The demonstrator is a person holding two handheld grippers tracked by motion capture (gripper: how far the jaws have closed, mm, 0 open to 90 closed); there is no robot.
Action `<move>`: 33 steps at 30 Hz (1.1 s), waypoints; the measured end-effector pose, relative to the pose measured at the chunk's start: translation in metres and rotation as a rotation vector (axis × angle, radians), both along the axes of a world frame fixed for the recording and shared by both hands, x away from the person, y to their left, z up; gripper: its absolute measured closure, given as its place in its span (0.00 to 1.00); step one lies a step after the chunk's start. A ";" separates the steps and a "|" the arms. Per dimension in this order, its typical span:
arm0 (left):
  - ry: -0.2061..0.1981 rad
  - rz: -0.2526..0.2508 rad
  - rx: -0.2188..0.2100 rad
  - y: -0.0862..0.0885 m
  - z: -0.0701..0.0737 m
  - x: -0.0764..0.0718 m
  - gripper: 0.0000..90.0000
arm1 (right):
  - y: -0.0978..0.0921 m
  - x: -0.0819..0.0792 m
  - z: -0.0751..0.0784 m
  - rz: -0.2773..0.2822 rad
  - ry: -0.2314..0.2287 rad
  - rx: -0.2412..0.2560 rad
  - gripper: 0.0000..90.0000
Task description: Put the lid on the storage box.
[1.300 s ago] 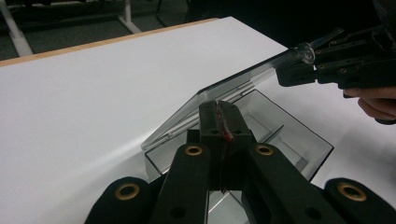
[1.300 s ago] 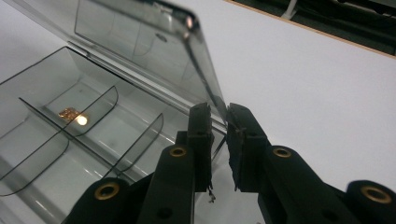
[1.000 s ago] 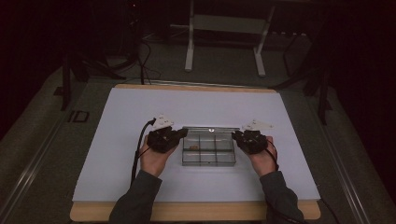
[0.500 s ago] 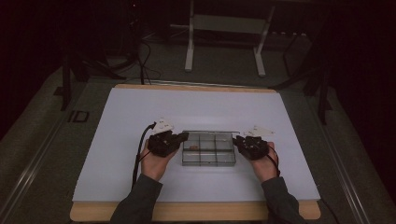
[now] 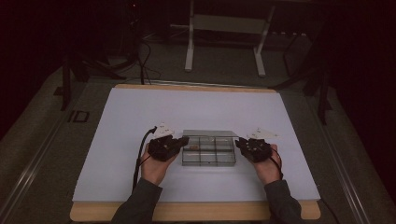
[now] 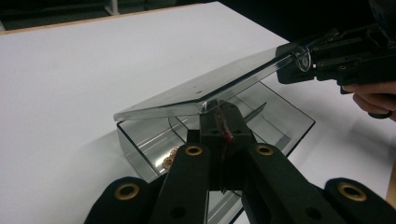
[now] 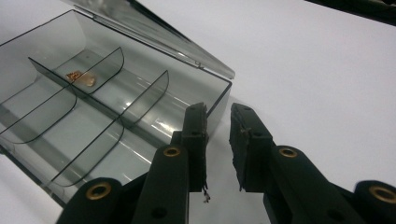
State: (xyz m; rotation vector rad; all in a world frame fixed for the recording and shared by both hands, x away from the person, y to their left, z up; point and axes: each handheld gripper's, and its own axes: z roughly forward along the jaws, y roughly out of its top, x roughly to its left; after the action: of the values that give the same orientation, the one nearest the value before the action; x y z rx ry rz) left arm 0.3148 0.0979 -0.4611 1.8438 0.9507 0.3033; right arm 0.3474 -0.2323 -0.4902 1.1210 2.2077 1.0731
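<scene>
The high view is dim, with the surroundings fading almost to black; the white table [image 5: 140, 140] is the only pale area and looks greyish. Both gripper views are brighter. Soft glare streaks the clear plastic box [image 7: 107, 107] and its lid [image 6: 201, 88]. The nearest black claw parts are slightly blurred. Shadows are faint and soft.

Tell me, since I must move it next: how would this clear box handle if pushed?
The box looks like thin hard plastic, so probably stiff and light. On the smooth white sheet it would likely slide, not tip. Its half-raised lid may flap or drop shut.
</scene>
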 end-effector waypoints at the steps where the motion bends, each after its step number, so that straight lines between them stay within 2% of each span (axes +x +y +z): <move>1: 0.000 -0.001 0.000 0.000 0.000 0.000 1.00 | 0.000 -0.001 0.000 0.000 -0.002 0.000 0.84; 12: 0.008 -0.007 0.003 -0.001 -0.005 -0.005 1.00 | -0.005 -0.006 -0.005 -0.008 0.002 0.003 0.84; 21: 0.014 -0.012 0.010 -0.001 -0.013 -0.008 1.00 | -0.008 -0.013 -0.011 -0.002 0.017 0.004 0.88; 24: 0.020 -0.015 0.013 0.001 -0.017 -0.011 1.00 | -0.010 -0.016 -0.013 -0.008 0.029 0.018 0.91; 33: 0.037 -0.024 0.029 0.002 -0.030 -0.018 1.00 | -0.011 -0.020 -0.020 -0.005 0.046 0.011 0.93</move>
State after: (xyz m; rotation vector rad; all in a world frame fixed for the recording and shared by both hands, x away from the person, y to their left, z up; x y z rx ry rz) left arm 0.2965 0.0999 -0.4911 1.8915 0.9534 0.2696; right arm 0.3277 -0.2432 -0.5106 1.1664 2.2350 1.0694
